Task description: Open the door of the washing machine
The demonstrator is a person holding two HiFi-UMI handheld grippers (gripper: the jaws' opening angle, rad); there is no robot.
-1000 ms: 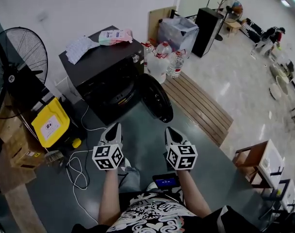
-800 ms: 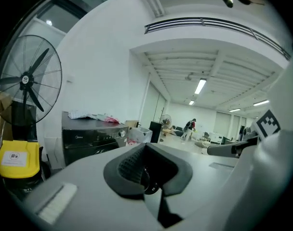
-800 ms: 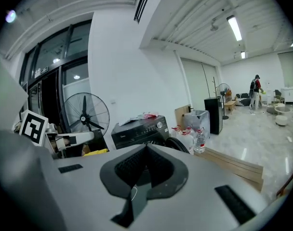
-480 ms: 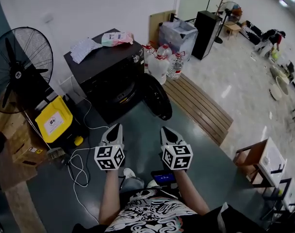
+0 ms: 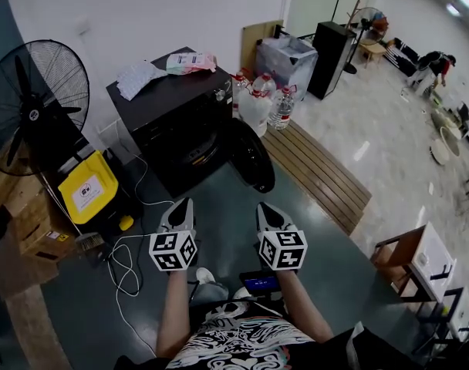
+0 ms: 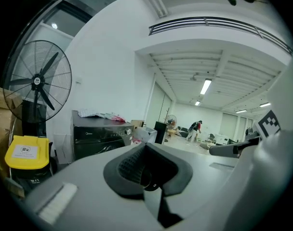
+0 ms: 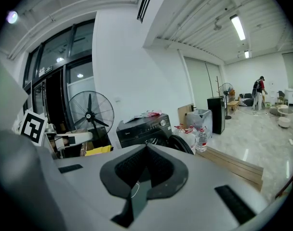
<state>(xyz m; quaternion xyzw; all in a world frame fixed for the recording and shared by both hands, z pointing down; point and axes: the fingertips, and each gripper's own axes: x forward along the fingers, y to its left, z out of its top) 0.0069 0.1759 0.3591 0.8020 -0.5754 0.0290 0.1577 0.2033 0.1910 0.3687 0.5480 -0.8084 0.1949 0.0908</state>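
The black washing machine (image 5: 173, 122) stands against the white wall, and its round door (image 5: 251, 157) is swung open toward the right. It also appears in the left gripper view as a dark box (image 6: 100, 134) and in the right gripper view (image 7: 144, 129). My left gripper (image 5: 179, 206) and right gripper (image 5: 267, 209) hover side by side over the grey floor, well short of the machine. Both are shut with nothing between the jaws. Papers and a pink packet (image 5: 190, 62) lie on top of the machine.
A large black floor fan (image 5: 34, 102) and a yellow box (image 5: 88, 195) stand left of the machine, with white cables (image 5: 123, 260) on the floor. Water bottles (image 5: 261, 102), a clear bin and a black speaker stand to its right. A wooden slat platform (image 5: 315, 172) lies right.
The view has shifted slightly; both grippers sit a little higher in the picture and closer together than a second ago. The machine door stays open.
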